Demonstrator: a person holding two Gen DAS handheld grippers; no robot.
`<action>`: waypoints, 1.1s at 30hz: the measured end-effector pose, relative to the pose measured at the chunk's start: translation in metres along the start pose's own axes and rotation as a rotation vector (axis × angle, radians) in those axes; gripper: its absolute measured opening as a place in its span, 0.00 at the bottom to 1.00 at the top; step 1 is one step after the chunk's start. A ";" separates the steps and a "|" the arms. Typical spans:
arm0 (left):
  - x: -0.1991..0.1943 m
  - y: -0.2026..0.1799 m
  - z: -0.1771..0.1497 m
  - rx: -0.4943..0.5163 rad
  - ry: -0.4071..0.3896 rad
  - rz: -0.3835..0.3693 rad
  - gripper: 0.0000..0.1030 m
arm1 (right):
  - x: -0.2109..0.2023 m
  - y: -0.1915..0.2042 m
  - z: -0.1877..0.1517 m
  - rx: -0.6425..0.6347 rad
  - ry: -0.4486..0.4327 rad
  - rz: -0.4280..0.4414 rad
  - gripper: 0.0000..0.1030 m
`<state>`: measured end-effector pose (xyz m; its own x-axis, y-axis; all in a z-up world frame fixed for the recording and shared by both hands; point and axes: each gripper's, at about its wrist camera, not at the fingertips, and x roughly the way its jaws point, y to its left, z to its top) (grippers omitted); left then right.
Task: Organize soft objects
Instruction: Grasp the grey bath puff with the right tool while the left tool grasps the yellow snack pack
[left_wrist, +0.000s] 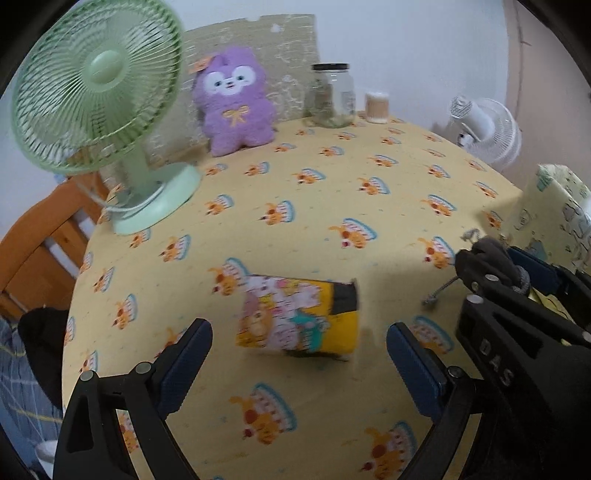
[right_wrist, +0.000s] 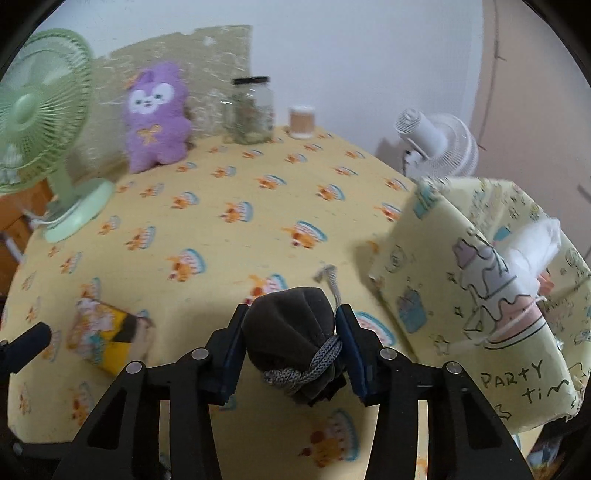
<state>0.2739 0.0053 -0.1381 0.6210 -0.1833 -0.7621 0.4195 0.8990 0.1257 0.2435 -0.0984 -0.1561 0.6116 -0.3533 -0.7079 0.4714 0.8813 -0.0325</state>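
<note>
My right gripper (right_wrist: 291, 332) is shut on a dark grey drawstring pouch (right_wrist: 291, 328) and holds it above the table; it also shows in the left wrist view (left_wrist: 495, 258). My left gripper (left_wrist: 299, 354) is open, with a yellow printed soft pack (left_wrist: 299, 317) lying on the tablecloth just ahead between its fingers; the pack shows in the right wrist view (right_wrist: 101, 332). A pale yellow "Party time" fabric bag (right_wrist: 480, 295) stands open to the right of the pouch. A purple plush toy (left_wrist: 234, 101) sits at the back.
A green desk fan (left_wrist: 96, 110) stands at the back left. A glass jar (left_wrist: 332, 96) and a small cotton-swab tub (left_wrist: 376, 107) stand at the back edge. A white fan (left_wrist: 484, 129) is beyond the right edge. The yellow tablecloth (left_wrist: 295, 206) covers the table.
</note>
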 end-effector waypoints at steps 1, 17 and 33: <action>0.001 0.004 0.000 -0.012 0.003 0.006 0.94 | -0.001 0.003 0.000 -0.004 0.001 0.012 0.48; 0.037 0.006 0.003 -0.060 0.052 -0.093 0.74 | 0.025 0.022 0.007 -0.050 0.054 0.086 0.49; -0.013 -0.008 -0.008 -0.066 -0.025 -0.056 0.72 | -0.004 0.021 0.003 -0.099 0.051 0.175 0.49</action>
<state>0.2572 0.0042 -0.1344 0.6148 -0.2429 -0.7503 0.4099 0.9112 0.0409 0.2528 -0.0797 -0.1513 0.6443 -0.1779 -0.7438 0.2945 0.9553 0.0266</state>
